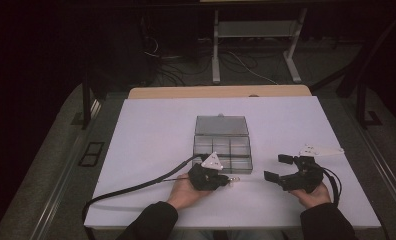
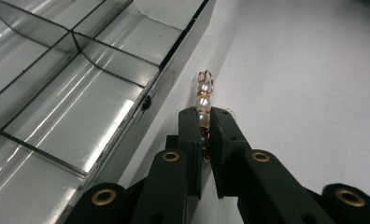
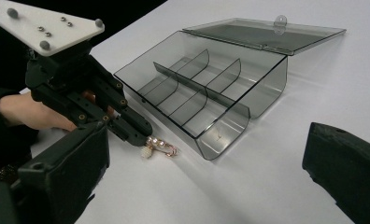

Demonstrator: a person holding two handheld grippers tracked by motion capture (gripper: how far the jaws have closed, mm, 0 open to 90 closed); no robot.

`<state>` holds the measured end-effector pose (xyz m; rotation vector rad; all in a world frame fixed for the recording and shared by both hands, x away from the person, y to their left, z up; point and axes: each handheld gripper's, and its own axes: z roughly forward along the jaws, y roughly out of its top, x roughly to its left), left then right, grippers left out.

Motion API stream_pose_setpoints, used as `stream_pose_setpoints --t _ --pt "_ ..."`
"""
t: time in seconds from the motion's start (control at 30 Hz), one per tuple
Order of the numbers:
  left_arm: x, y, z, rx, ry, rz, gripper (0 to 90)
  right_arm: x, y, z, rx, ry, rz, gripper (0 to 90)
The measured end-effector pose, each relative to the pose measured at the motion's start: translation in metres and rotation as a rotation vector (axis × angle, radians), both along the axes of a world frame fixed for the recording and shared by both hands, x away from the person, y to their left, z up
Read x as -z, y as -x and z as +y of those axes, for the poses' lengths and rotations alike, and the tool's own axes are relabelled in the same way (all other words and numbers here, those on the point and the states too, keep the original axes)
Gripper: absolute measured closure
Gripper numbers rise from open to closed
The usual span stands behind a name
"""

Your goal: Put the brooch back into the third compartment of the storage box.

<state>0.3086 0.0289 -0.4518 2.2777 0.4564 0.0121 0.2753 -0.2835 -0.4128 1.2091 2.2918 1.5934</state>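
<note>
Two grippers are seen over the white table (image 1: 146, 150), one in each hand. The left gripper (image 2: 203, 122) is closed on one pearl-and-gold-wire ornament (image 2: 203, 95); its jaws are pressed against the lower beads, while two pearls and a gold wire loop stick out past the tips. The ornament lies low over the table, just beside the near wall of one smoke-grey plastic box (image 2: 80, 93), which stands to the left of the left gripper's jaws in its own view. The right gripper (image 1: 280, 167) is held with its jaws wide apart and nothing between them; it is kept well apart from the box, on the side opposite the left gripper's cable.

One box is counted, with one hinged lid (image 3: 267, 32) thrown open behind it. Six compartments can be counted inside, in two rows of three, as the high view shows. No contents can be made out in them.
</note>
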Motion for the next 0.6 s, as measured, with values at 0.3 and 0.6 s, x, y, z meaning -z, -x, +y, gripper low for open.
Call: stream_pose_setpoints --t 0.3,0.6 --pt "-0.007 -0.006 0.004 -0.011 0.031 0.045 83.2 0.0 0.0 0.0 0.0 0.001 -0.001 0.8" --pt "-0.027 -0.007 0.011 0.002 0.082 0.064 83.5 0.0 0.0 -0.001 0.003 -0.001 -0.001 0.8"
